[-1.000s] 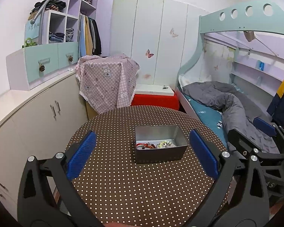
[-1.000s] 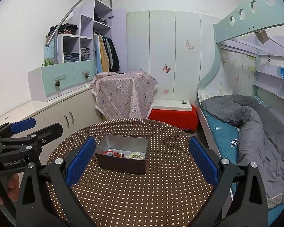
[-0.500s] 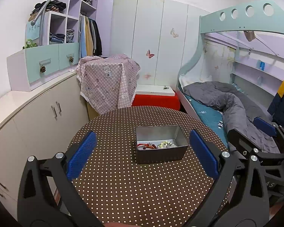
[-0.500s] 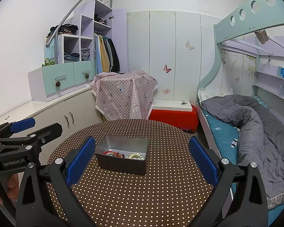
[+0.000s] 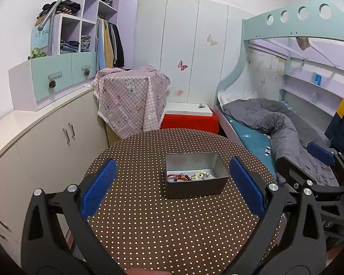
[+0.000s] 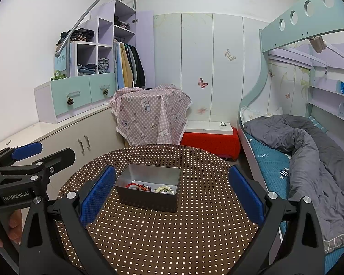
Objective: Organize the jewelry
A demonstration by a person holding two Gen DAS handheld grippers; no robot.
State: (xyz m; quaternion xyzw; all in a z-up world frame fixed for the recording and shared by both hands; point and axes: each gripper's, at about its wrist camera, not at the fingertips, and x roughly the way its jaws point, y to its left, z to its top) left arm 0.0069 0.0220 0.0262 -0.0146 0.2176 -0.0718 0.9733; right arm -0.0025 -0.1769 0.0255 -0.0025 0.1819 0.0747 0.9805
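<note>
Both tongs, left (image 5: pixel 172 188) and right (image 6: pixel 169 194), are released and empty, framing the tin (image 5: pixel 195 175) at frame centre so its jewelry (image 5: pixel 190 176) can be reached.

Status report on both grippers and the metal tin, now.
Left gripper open, empty. Right gripper open, empty. Grey rectangular metal tin on brown polka-dot round table, red bead bracelet and pale bead bracelet inside. Nothing blocking.

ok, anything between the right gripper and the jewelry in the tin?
Nothing visible. The right gripper is open above bare tablecloth, and the metal tin has no lid. Only its near wall stands before the red bracelet and pale beads.
</note>
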